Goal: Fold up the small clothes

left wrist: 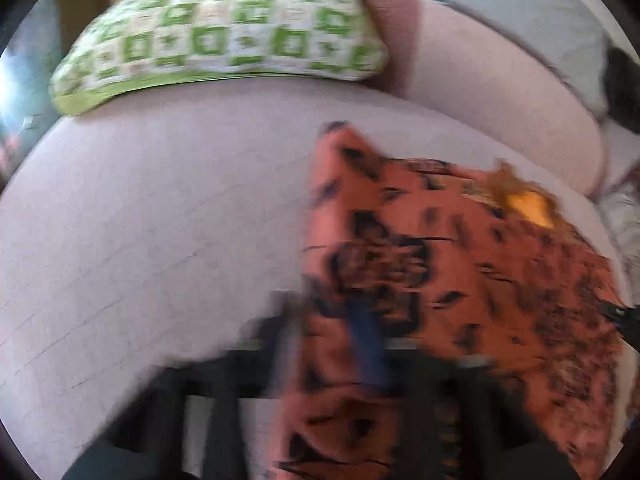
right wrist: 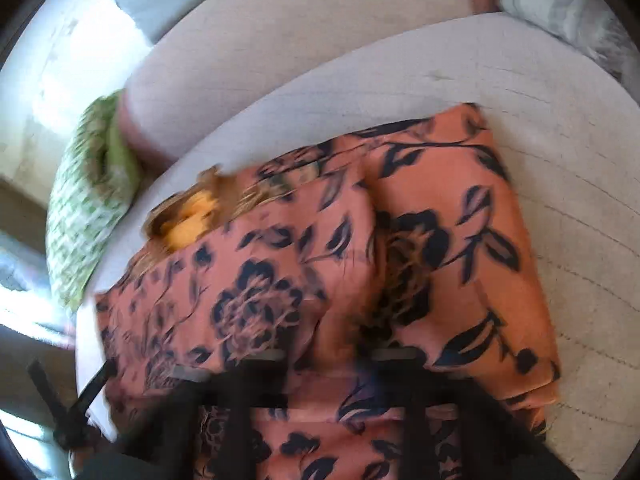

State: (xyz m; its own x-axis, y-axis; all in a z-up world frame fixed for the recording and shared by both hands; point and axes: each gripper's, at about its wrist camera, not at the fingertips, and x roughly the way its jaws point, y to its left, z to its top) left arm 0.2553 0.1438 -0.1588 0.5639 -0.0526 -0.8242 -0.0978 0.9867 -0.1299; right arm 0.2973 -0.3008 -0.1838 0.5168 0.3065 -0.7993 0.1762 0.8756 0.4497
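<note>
We see the orange floral garment (right wrist: 400, 240) lying partly folded on the pale sofa seat (left wrist: 160, 220). Both grippers, left (left wrist: 332, 344) and right (right wrist: 328, 364), are over its near edge. Blur keeps us from telling their grip.

Daylit, fisheye-warped frames with heavy motion blur, glare left.

You get no readable text, labels, brands or numbers in either wrist view. Both pictures are motion-blurred. The orange garment (right wrist: 400, 240) carries only a dark floral print, no lettering. The green checked pillow (left wrist: 224, 28) shows a square pattern, no words. The yellow patch at the garment's neck (left wrist: 528, 206) is too blurred to tell if anything is printed there.
</note>
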